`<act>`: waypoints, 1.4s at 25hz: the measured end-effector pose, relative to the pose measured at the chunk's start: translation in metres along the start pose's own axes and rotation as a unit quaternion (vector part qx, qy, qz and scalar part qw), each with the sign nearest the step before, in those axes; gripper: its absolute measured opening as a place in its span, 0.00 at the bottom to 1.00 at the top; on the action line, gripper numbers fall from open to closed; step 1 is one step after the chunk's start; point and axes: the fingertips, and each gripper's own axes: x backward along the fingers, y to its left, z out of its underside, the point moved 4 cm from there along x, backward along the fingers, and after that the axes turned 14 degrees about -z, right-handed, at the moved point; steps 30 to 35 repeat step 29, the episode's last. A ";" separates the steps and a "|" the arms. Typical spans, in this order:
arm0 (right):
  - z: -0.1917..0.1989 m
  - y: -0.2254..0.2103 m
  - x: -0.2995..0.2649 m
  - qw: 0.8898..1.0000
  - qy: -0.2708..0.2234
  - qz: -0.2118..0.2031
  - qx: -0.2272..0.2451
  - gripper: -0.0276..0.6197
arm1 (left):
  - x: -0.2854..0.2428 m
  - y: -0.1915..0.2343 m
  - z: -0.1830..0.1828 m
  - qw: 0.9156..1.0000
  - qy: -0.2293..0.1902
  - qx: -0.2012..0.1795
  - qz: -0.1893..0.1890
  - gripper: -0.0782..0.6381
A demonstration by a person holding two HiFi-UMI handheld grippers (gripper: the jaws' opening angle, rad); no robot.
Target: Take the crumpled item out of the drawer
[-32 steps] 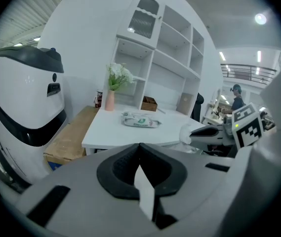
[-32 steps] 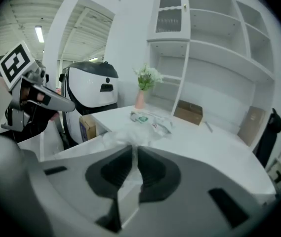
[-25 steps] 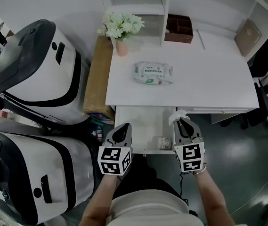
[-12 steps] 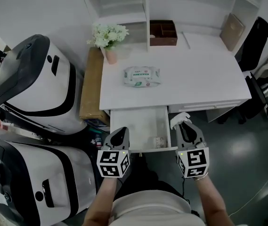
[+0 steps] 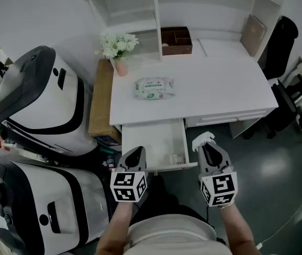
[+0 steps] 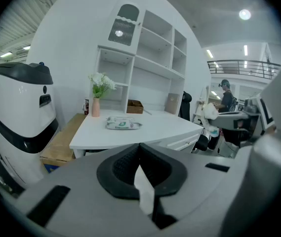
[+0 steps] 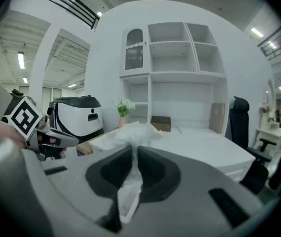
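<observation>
Right gripper [image 5: 206,145] pinches a white crumpled tissue [image 5: 203,138], bunched at its tips. Left gripper [image 5: 135,154] has its jaws pressed together.

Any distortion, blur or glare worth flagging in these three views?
Head view: sharp, evenly lit, faint sheen on the dark floor. Left gripper view: fisheye with black corners, ceiling lamp flaring, left gripper body soft. Right gripper view: same fisheye; the crumpled tissue in the right gripper is blurred, the shelves crisp.
</observation>
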 end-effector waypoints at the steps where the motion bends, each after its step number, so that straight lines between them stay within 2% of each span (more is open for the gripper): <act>1: 0.001 0.001 0.003 1.000 -0.002 0.000 0.002 0.10 | 0.002 -0.001 0.000 1.000 -0.001 0.000 0.000 0.10; 19: 0.000 0.018 0.027 1.000 -0.021 -0.005 0.007 0.10 | 0.029 -0.003 0.002 1.000 -0.019 -0.004 -0.008 0.10; 35: 0.002 0.022 0.028 1.000 -0.018 -0.011 0.008 0.10 | 0.035 -0.002 0.001 1.000 -0.024 -0.003 -0.013 0.10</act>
